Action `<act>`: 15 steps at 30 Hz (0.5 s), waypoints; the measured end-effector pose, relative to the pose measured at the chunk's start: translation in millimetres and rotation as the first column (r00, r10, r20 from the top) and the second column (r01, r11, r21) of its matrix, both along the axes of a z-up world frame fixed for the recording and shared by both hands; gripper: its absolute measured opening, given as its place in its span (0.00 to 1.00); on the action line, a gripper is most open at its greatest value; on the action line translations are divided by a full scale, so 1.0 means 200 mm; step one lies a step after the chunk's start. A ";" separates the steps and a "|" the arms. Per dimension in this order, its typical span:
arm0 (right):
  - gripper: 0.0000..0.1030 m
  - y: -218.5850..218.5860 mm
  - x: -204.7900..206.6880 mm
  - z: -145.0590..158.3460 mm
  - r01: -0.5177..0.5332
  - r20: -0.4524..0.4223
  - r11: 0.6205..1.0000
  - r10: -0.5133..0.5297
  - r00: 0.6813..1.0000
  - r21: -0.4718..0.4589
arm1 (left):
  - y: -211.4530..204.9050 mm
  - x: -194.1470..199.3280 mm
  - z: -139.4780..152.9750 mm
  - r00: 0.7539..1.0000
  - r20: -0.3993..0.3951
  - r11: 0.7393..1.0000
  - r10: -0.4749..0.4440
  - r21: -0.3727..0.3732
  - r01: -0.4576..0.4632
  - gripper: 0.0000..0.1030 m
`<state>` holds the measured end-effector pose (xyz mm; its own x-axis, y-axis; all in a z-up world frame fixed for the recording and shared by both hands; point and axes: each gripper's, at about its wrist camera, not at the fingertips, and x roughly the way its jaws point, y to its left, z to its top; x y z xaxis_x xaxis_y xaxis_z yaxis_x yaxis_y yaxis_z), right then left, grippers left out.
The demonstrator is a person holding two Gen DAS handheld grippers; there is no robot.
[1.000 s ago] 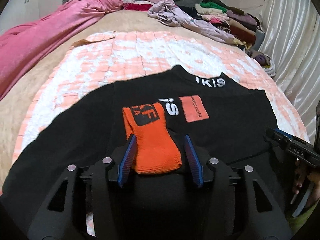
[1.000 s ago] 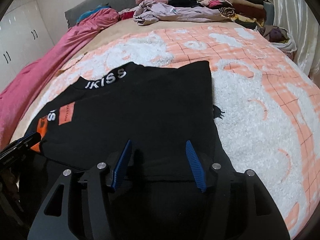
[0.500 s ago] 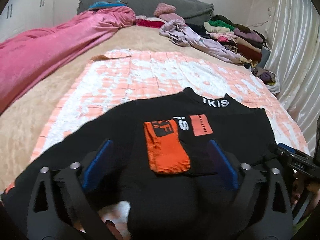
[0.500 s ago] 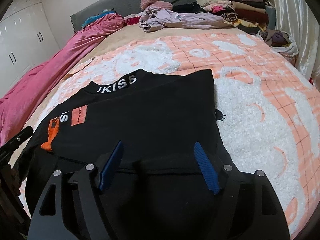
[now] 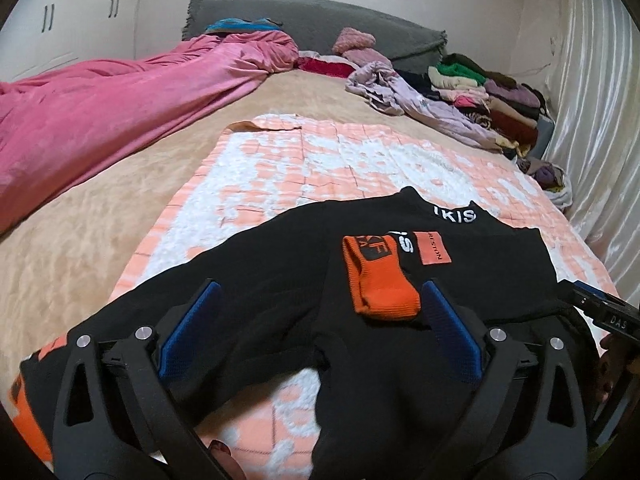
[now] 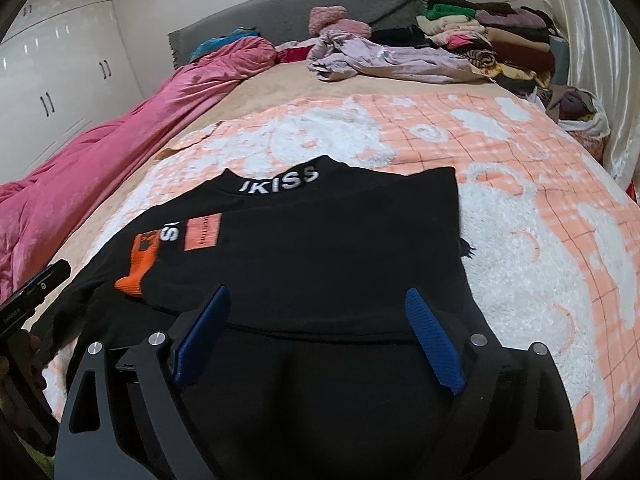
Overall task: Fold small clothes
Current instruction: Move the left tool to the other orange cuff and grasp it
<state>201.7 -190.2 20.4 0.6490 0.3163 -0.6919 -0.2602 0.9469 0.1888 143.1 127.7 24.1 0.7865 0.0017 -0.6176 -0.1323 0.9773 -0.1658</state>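
Your left hand-held gripper [image 5: 320, 328] stands wide, nothing pinched. Your right hand-held gripper [image 6: 320, 336] is opening, jaws over cloth, not gripping. The black sweater [image 6: 320, 248] lies flat on the peach blanket [image 6: 520, 184] on the bed, orange cuff [image 5: 378, 276] folded onto its chest.

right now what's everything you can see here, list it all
black top: one, black with white neck lettering, flat on the checked blanket
orange cuff: one, orange, folded onto the top
checked blanket: one, peach and white, under the top
pink duvet: one, pink, left side of bed
lilac garment: one, lilac, crumpled at the far end
folded clothes pile: one stack, mixed colours, far right
wardrobe: white, left wall
left tool: open, above the top
right tool: jaws opening, gripping nothing
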 end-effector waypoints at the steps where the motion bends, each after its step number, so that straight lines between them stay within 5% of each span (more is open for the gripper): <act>1: 0.87 0.01 -0.01 0.01 -0.003 0.003 1.000 0.003 1.000 0.000 | 0.01 -0.01 0.00 1.000 0.001 1.000 0.003 0.001 -0.003 0.91; 15: 0.87 0.12 -0.12 0.09 -0.071 0.040 0.997 0.071 0.997 0.008 | 0.21 -0.21 -0.01 0.992 -0.027 0.992 0.120 -0.038 -0.121 0.91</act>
<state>177.4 -167.0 37.9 0.6513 0.3687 -0.6633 -0.3339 0.9241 0.1858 101.2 170.3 21.7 0.7666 0.0705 -0.6382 -0.2527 0.9469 -0.1989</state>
